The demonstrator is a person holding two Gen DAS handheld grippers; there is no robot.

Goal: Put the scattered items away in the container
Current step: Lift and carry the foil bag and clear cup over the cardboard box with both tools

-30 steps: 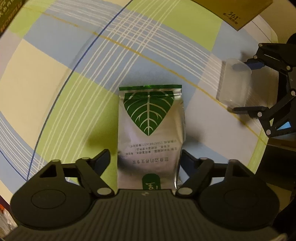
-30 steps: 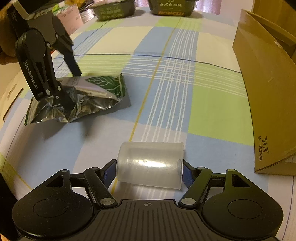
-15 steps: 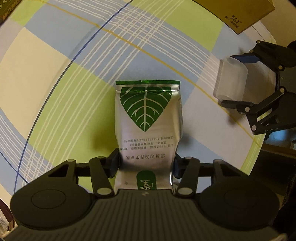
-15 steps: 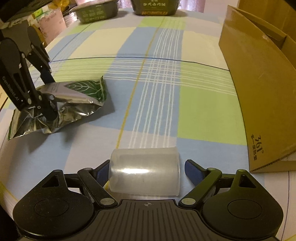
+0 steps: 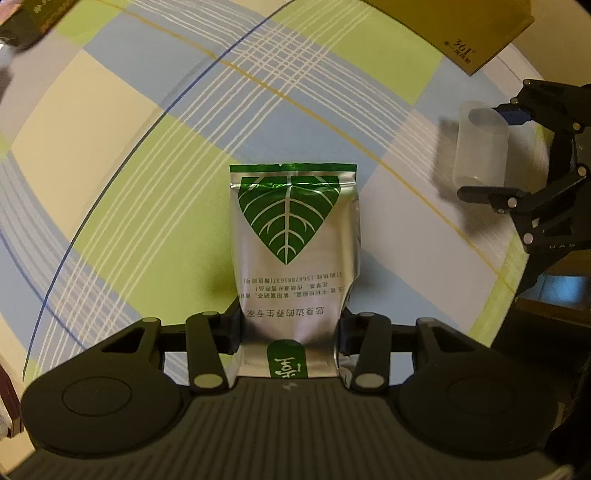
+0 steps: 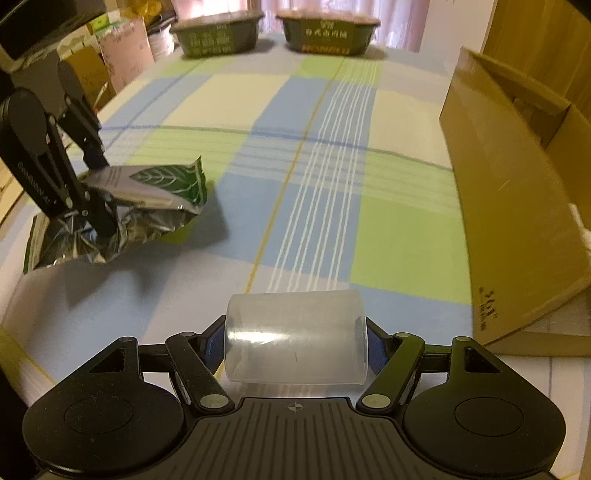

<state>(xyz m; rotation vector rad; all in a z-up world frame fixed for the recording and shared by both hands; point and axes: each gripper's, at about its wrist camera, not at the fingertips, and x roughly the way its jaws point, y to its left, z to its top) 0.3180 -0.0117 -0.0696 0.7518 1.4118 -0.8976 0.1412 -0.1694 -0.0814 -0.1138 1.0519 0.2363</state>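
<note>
L tool (image 5: 291, 328): both fingers pressed against the sides of the foil pouch (image 5: 295, 254) at its lower end, pouch pinched inward there. Pouch is silver w/ green leaf print, leaf end pointing away from the tool. From R wrist view the pouch (image 6: 147, 199) is crumpled near the grip, leaf end raised off the checked cloth (image 6: 314, 166) (shadow under it).

R tool (image 6: 295, 341): clamped on a clear plastic cup (image 6: 295, 338), cup on its side across the fingers, rim to the right. In L wrist view the cup (image 5: 480, 147) sits well right of the pouch.

Cardboard box (image 6: 517, 221) stands open just right of the R tool, on the cloth. Two dark green trays (image 6: 273, 31) at far edge.
</note>
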